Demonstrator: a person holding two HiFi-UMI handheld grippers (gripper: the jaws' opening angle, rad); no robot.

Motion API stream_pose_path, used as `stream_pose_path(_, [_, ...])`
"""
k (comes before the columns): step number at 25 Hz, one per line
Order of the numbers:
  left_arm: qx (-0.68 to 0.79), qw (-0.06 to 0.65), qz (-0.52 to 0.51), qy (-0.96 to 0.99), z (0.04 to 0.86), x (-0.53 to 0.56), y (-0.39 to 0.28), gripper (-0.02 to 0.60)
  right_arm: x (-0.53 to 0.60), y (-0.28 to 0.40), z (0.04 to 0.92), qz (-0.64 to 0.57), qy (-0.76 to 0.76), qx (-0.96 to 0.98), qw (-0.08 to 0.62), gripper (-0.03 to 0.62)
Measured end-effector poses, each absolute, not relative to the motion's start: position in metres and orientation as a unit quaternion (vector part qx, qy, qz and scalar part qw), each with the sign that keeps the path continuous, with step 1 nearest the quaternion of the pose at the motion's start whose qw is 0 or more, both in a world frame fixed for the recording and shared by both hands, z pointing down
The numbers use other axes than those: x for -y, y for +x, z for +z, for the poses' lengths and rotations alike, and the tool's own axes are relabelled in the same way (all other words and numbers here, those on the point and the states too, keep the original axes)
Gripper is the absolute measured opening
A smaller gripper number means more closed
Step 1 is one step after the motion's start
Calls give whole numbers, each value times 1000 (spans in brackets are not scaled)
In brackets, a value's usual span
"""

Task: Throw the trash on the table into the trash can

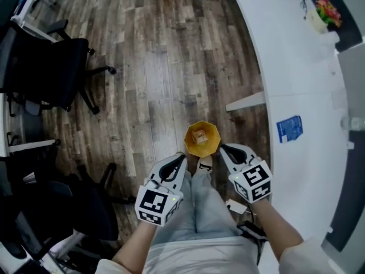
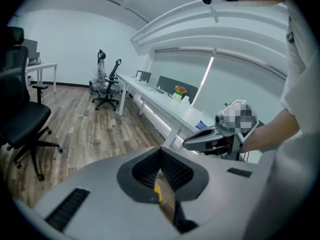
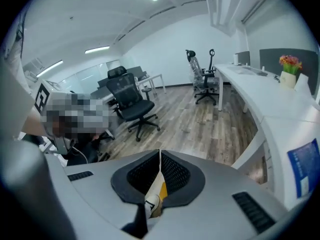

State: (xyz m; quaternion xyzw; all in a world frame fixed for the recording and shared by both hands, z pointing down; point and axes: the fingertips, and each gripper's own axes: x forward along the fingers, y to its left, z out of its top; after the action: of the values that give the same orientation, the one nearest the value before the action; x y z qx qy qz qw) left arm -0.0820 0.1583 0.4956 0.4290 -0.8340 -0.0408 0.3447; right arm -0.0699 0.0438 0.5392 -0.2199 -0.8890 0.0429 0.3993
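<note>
On the wooden floor just ahead of my feet stands a yellow trash can (image 1: 202,138) holding a small brownish piece of trash (image 1: 200,136). My left gripper (image 1: 183,156) hangs at the can's near-left rim and my right gripper (image 1: 222,148) at its near-right rim. Each is above the floor with its jaws together and nothing between them. In the left gripper view the fingertips (image 2: 161,151) touch, and a sliver of the yellow can (image 2: 157,193) shows below them. The right gripper (image 3: 160,154) looks the same in its own view. A blue packet (image 1: 290,128) lies on the white table (image 1: 308,79).
The long white table curves along the right, with a flower pot (image 1: 321,13) at its far end. Black office chairs (image 1: 48,67) stand at the left. My legs and a shoe (image 1: 204,163) are directly below the grippers. Cables lie on the floor by my right foot.
</note>
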Motion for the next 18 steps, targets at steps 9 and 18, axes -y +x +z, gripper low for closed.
stream_pose_path(9, [839,307,-40,448,404,-149,-74,0,-32,-55,425,99,-189,926,310,37])
stream_pose_path(18, [833,271,-24,481,342,-130,-67,0,-17,-50,339,96,-171,947,255,35])
